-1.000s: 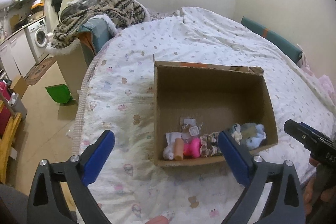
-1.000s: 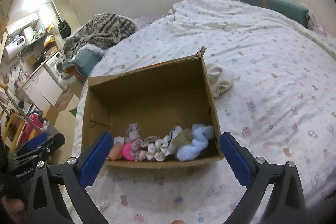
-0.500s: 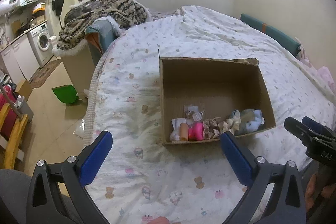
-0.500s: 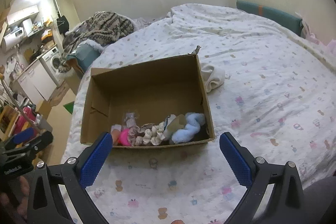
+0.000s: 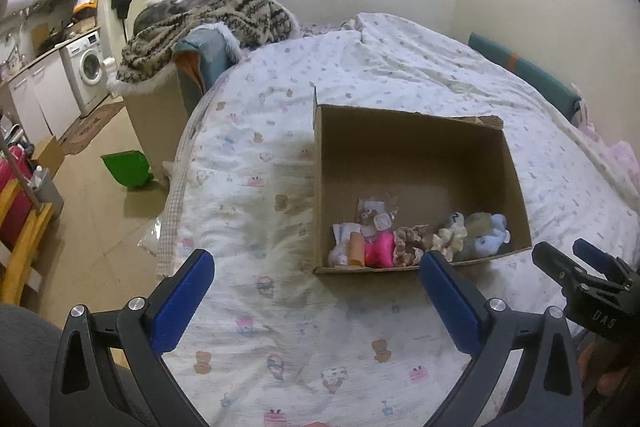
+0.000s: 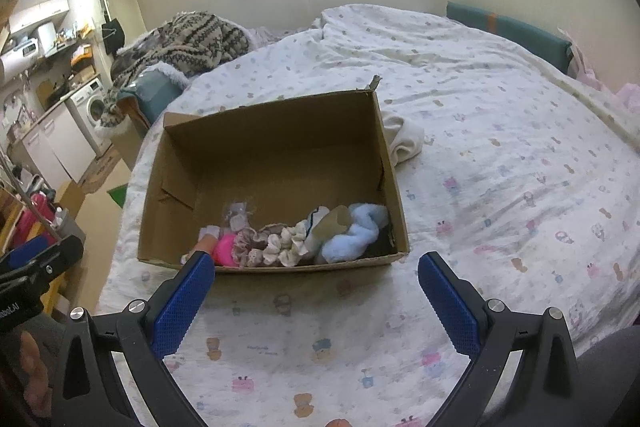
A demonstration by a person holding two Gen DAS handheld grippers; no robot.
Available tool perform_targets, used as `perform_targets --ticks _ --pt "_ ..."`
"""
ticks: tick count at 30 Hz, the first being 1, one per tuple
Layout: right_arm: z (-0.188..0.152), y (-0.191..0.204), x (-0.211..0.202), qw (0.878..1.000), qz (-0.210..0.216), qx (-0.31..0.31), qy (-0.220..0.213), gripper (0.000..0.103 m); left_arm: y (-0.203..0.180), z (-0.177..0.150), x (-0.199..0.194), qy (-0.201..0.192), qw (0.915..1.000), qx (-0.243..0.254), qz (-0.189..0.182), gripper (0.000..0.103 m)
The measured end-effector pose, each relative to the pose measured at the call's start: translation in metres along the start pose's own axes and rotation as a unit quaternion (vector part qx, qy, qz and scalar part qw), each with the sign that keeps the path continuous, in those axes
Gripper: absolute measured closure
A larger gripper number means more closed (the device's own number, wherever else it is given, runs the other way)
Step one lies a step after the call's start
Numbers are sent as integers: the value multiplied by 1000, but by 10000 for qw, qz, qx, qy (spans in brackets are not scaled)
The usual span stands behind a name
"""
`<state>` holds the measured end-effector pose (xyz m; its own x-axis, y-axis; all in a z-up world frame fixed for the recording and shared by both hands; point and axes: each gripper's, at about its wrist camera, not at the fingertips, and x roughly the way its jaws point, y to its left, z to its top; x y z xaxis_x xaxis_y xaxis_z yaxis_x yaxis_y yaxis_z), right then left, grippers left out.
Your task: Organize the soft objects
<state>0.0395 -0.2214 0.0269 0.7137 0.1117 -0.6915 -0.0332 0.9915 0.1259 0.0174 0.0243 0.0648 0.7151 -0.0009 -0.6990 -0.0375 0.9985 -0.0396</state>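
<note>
An open cardboard box (image 5: 420, 147) (image 6: 280, 139) sits on the bed. Along its near wall lie several soft items: a pink one (image 5: 380, 247) (image 6: 224, 247), beige scrunchies (image 5: 408, 243) (image 6: 276, 247), a light blue fluffy one (image 5: 490, 237) (image 6: 352, 231) and small white pieces (image 5: 340, 233). My left gripper (image 5: 316, 291) is open and empty, in front of the box. My right gripper (image 6: 316, 291) is open and empty, also in front of the box. Each gripper shows at the edge of the other's view.
A white cloth (image 6: 404, 139) lies on the bed beside the box's right wall. A patterned blanket (image 5: 208, 15) is heaped beyond the bed's far left. The bed edge (image 5: 176, 195) drops to the floor on the left, where a green bin (image 5: 124, 169) stands.
Both grippers have pulled back from the box, which now looks smaller and farther away. Both stay open and empty. The items in the box have not moved.
</note>
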Motion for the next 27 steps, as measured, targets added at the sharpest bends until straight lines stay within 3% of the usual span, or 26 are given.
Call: perform_targets --ticks 27 --pt "-2 7 14 9997 -37 -142 177 0 -9 -3 14 186 9998 68 -89 1"
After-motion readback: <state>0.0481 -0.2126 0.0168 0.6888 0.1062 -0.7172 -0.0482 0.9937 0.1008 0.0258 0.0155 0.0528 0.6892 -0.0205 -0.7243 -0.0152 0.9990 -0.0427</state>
